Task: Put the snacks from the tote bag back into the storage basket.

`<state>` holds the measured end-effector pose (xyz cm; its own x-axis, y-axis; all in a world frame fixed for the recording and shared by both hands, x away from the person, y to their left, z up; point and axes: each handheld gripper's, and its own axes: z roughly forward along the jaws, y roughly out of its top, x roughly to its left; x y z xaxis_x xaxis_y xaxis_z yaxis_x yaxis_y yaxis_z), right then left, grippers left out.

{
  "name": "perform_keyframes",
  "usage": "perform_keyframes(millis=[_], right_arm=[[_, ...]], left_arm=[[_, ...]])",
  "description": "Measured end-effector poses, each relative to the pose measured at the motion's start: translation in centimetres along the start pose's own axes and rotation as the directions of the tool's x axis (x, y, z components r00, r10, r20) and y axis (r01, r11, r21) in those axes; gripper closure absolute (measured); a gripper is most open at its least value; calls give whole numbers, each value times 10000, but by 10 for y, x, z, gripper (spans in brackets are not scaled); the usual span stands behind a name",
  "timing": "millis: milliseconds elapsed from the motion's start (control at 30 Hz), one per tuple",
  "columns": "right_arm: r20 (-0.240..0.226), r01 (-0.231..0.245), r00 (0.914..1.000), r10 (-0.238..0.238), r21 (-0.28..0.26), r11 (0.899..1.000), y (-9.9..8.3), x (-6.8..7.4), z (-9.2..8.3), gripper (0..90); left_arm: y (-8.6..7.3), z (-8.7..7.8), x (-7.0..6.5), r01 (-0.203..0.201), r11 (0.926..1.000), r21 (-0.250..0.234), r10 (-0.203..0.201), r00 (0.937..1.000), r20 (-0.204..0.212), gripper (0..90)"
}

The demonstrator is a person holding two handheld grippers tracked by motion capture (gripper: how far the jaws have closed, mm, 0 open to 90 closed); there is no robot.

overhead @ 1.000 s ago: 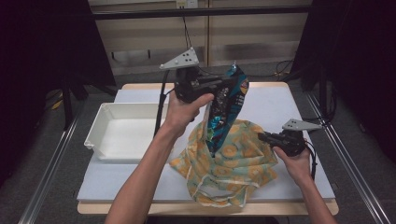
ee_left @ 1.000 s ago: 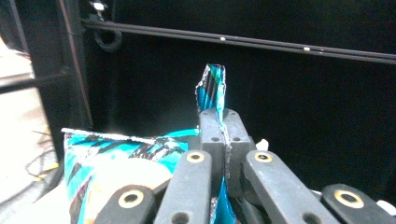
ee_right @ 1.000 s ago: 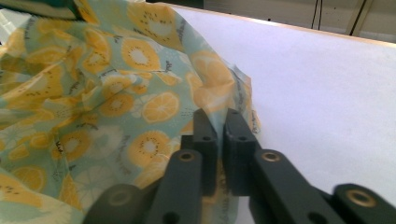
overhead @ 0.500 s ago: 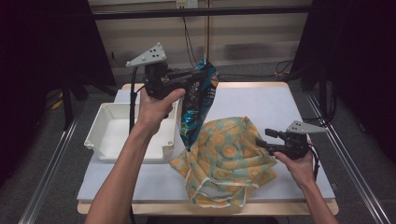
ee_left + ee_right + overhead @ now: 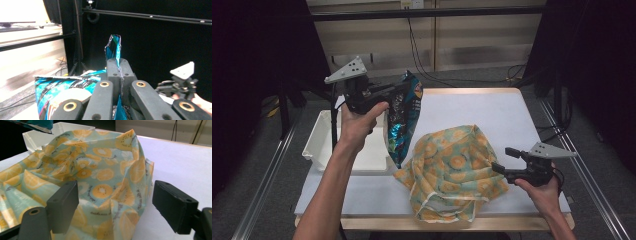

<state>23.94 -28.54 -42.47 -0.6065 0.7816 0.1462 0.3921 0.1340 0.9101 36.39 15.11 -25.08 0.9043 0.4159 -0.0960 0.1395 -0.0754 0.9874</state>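
Observation:
A blue and teal snack bag (image 5: pixel 401 120) hangs in the air from my left gripper (image 5: pixel 406 86), which is shut on its top corner. In the left gripper view the jaws pinch the bag's crimped edge (image 5: pixel 115 48). The bag's lower end dangles over the right rim of the white tray (image 5: pixel 319 137). A cloth bag printed with orange slices (image 5: pixel 452 167) lies crumpled on the white table (image 5: pixel 482 107). My right gripper (image 5: pixel 504 160) is open at the cloth bag's right side, low over the table. Between its spread jaws the right gripper view shows the cloth (image 5: pixel 105 177).
The white tray's bare floor (image 5: pixel 362 150) shows at the table's left. Black frame rails (image 5: pixel 427 12) run behind the table, and cables trail on the floor beyond. The far right of the table top is bare white.
My left gripper has carried the snack bag up and leftward, away from the cloth bag and toward the tray. The right gripper has pulled back slightly from the cloth bag.

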Motion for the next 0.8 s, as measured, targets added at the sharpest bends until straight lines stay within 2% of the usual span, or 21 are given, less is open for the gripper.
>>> perform_keyframes(millis=[133,233,367,600,800], right_arm=[[97,40,9999,-40,63,10000,-5,6,-9,201],[129,-102,9999,102,35,9999,-10,8,-14,196],[115,-311,9994,312,-51,9995,-15,9,-19,195],[259,-616,9978,618,-66,9981,-21,11,-27,192],[288,-647,9974,654,-247,9976,-27,11,-31,191]], left_arm=[[-6,-9,6,125,9999,42,-123,9994,-337,900],[-8,-18,13,232,9997,-54,-235,9983,-541,900],[-8,-27,19,179,9998,3,-178,9968,-773,900],[-11,-43,32,242,9997,62,-233,9920,-1242,900],[-12,-51,39,277,9995,151,-250,9868,-1599,900]])
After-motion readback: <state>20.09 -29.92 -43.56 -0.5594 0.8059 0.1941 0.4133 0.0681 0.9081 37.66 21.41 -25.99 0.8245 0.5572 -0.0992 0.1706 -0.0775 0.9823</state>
